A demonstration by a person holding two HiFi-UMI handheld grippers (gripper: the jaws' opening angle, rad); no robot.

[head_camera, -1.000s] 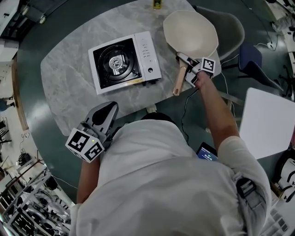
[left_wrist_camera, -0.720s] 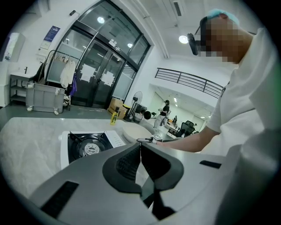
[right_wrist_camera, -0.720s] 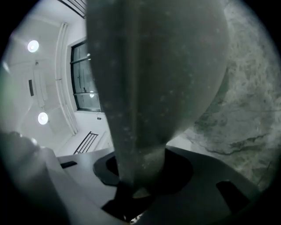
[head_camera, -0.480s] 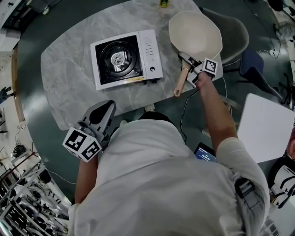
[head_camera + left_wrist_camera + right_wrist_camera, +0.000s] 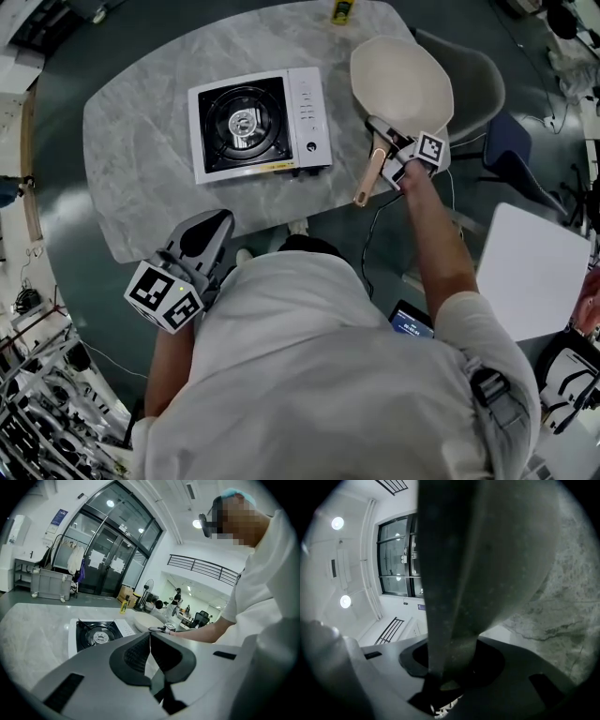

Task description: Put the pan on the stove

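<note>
The grey marbled table (image 5: pixel 141 159) is filling the middle of the head view, rounded at its corners and standing on a dark green floor (image 5: pixel 66 56). Sitting near its centre is the white stove (image 5: pixel 258 124), its black burner well to the left and its control strip to the right. Off at the right end, the cream pan (image 5: pixel 401 80) is lying apart from the stove, and its wooden handle (image 5: pixel 368 176) is poking out past the near edge. Whether the pan is resting flat is unclear. Up at the far edge, a small yellow object (image 5: pixel 342 11) is sitting alone.
</note>
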